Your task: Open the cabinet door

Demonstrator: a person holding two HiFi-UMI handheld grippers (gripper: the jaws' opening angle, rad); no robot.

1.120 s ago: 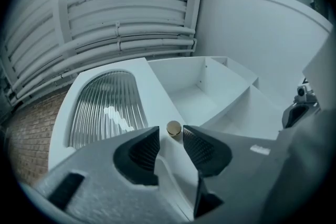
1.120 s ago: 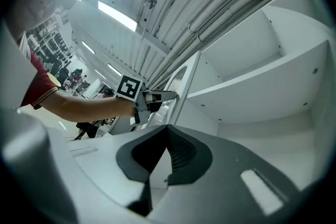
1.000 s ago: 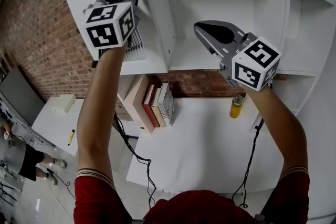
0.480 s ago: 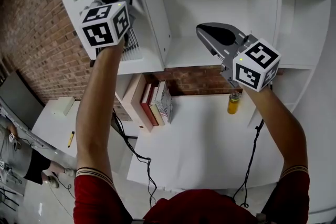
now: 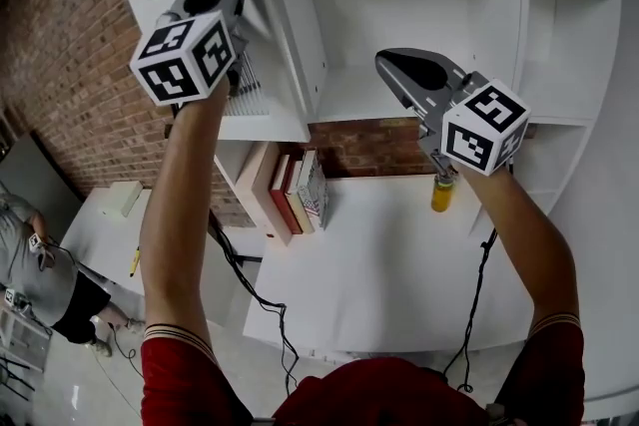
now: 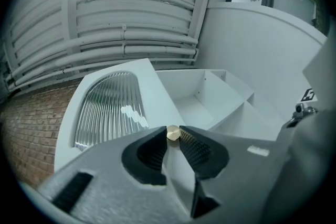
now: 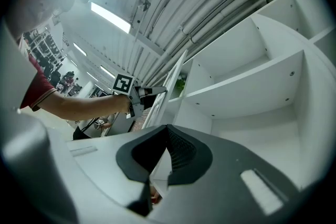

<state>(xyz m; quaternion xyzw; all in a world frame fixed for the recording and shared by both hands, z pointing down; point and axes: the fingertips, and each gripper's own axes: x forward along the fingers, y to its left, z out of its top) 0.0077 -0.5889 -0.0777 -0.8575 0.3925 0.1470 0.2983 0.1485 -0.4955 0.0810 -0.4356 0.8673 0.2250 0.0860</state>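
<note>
Left gripper (image 6: pixel 173 136) is gripping the small brass knob (image 6: pixel 174 132) of the white cabinet door (image 6: pixel 155 94). Its jaws have just been closing, and the ribbed pads are pressing on the knob from both sides at their very tips. The knob is sitting near the door's free edge, just right of an arched pane of ribbed glass (image 6: pixel 107 107). The door is standing swung out from the cabinet, so the white shelf compartments (image 6: pixel 210 102) are showing to the right of the knob.

In the head view, the person's left arm is reaching up toward the upper left. The marker cube (image 5: pixel 185 55) is riding on the gripper, with the door seen edge-on beside it.

Right gripper (image 7: pixel 167 129) is hovering well apart from the door, to its right, in front of the open shelving. Its jaws are resting together at the tips with nothing between them.

Lower down in the head view, a white desk (image 5: pixel 379 284) is standing against a brick wall (image 5: pixel 70 65). A row of books (image 5: pixel 295 195) is leaning at the desk's back left corner. A yellow bottle (image 5: pixel 441 195) is standing at its back edge toward the right. Another person (image 5: pixel 30 259) is standing on the floor at the far left.
</note>
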